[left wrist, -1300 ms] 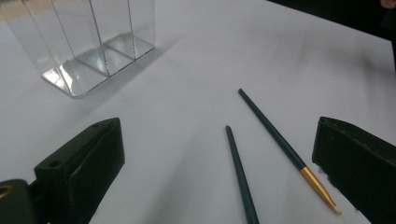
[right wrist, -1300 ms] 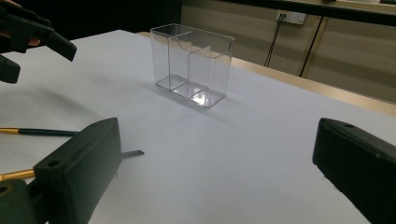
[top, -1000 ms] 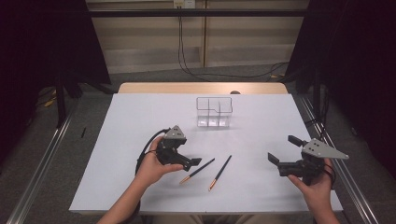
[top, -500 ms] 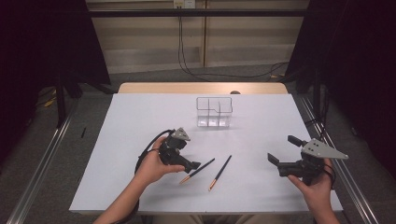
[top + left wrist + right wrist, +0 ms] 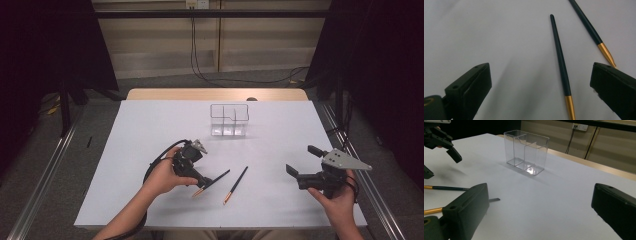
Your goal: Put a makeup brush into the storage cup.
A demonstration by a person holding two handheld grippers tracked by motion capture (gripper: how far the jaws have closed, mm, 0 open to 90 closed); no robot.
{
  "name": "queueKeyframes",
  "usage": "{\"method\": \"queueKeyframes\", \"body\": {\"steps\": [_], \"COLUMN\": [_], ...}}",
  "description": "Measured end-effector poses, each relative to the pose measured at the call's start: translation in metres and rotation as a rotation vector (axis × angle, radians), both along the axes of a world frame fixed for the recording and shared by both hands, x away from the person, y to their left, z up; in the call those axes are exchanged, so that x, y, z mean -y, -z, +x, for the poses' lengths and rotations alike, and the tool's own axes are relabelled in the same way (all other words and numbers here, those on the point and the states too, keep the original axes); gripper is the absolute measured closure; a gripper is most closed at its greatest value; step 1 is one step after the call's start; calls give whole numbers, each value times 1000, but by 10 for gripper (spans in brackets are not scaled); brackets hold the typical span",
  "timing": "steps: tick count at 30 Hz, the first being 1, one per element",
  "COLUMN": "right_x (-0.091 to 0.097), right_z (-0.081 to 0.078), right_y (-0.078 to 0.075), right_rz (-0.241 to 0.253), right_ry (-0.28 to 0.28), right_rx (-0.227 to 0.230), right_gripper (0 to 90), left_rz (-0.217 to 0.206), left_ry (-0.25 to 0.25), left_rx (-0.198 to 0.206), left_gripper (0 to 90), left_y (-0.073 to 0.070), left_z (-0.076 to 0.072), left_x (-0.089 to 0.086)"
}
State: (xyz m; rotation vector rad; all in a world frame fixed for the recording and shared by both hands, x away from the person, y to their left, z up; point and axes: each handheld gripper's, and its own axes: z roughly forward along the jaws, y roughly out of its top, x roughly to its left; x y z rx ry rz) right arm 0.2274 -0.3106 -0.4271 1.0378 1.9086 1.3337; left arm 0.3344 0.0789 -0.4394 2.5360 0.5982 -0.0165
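i hold the left gripper (image 5: 204,181) low over the near pen (image 5: 561,67), jaws spread wide with the shaft between them, so one closing motion can clamp it. the second pen (image 5: 236,184) lies just beside it, on the side away from the left hand. the clear organizer (image 5: 229,120) stands well beyond the near pen. the right gripper (image 5: 295,172) waits farther out, jaws apart, holding nothing.

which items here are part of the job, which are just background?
In the job:
left gripper, jaws open over the near stick
second stick
clear divided holder

Lying about:
right gripper, open, idle
wall cables
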Motion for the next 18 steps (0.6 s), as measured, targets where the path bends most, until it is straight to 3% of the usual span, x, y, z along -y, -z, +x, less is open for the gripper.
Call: {"method": "queueKeyframes", "body": {"steps": [1,3,4,5,18], "right_x": [0,0,0,0,0], "right_z": [0,0,0,0,-1], "right_y": [0,0,0,0,0], "right_rz": [0,1,0,0,-1], "right_ry": [0,1,0,0,1], "right_rx": [1,0,2,2,2], "right_gripper": [7,7,8,8,8], "left_rz": [-4,14,49,57,138], "left_ry": [-17,-4,15,25,39], "left_rx": [-9,-10,-11,-14,-60], "left_gripper": [36,38,38,39,43], "left_y": [1,1,1,2,3], "left_z": [-1,-1,-2,-2,-5], "left_x": [1,1,2,2,11]}}
